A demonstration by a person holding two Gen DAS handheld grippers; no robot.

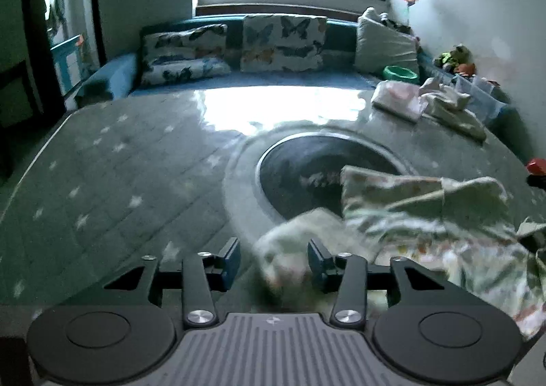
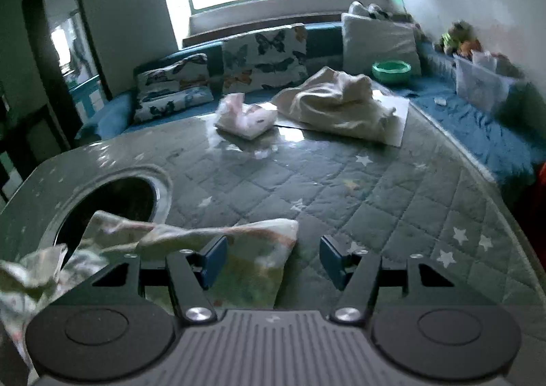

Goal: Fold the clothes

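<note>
Seen over a quilted, star-printed table cover (image 2: 341, 188): a printed garment (image 1: 426, 215), rumpled and partly doubled over, one edge draped across the dark round opening (image 1: 307, 161) in the table.

Left gripper (image 1: 273, 261) spread wide, nothing pinched; a blurred lobe of the garment lay between and just ahead of the fingers, the bulk of the cloth off beyond the right-hand fingertip. Right gripper (image 2: 273, 258) likewise parted and empty-handed; a corner of the same garment sat ahead of and under its left-hand finger, bare quilt ahead of the right-hand one.

Far beyond both sets of fingers: a small pink-and-white bundle (image 2: 245, 116), squared up as if folded, and a loose cream-coloured heap (image 2: 341, 106) on a white sheet.

Judged mid-fold or between holds, cloth neither flat nor squared; impossible to tell from one moment whether just dropped or about to be taken up. Called for in either case: closing on a clean edge or corner at each side rather than on bunched cloth, and keeping fabric from sagging into the opening.
</note>
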